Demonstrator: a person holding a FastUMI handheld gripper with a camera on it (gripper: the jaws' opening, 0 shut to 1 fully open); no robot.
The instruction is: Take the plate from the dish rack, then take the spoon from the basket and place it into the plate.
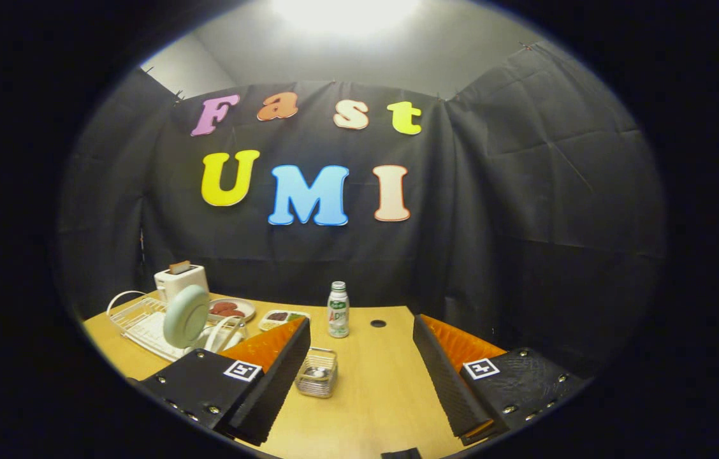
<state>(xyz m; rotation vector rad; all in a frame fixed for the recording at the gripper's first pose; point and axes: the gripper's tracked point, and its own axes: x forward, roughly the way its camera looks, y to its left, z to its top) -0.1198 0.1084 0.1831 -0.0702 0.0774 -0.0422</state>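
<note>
The plate [186, 316] is stood on edge in the white wire dish rack [143, 322], ahead of the gripper [359, 382] and off beyond its left finger; the upright pose is presumably kept by the rack's wires, which leaves the rim free to be pinched. The gripper's fingers are spread wide with nothing between them but bare table [366, 395]. A small wire basket [317, 372] is set just beside the left finger, and something metallic, probably the spoon, is seen lying in it, though its shape cannot be made out. Further ahead, a bottle [338, 310] is stood upright between the fingers' lines. Beyond the rack, a toaster [181, 279], a dish of reddish food [230, 309] and a small tray [282, 317] are placed.
</note>
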